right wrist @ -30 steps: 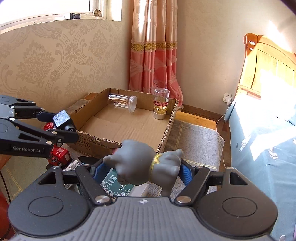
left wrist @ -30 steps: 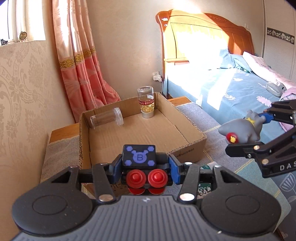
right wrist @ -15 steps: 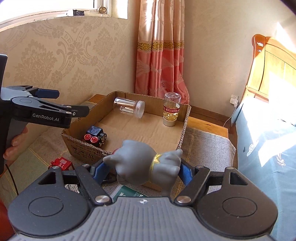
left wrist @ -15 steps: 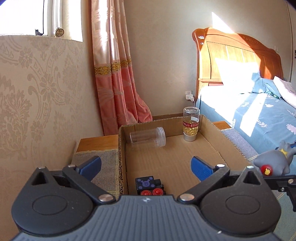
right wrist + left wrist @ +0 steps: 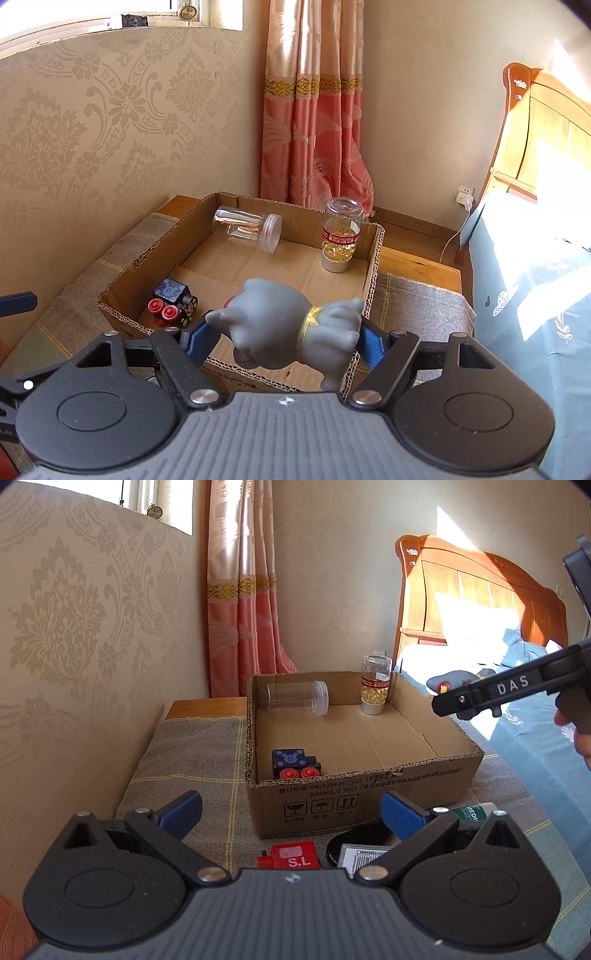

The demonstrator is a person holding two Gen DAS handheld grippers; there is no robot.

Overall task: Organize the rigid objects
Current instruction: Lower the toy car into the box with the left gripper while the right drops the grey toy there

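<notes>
Two grippers work around the cardboard box point(image 5: 369, 786). The right gripper point(image 5: 284, 341) clamps a grey toy figure point(image 5: 291, 328), its long axis crosswise between the pads, over the box's near wall, so the box floor lies just ahead and below. The left gripper point(image 5: 291, 812) is empty, fingers spread wide, short of the box's front wall. Inside the box, a black toy block point(image 5: 293, 763) sits in the near-left corner.
</notes>
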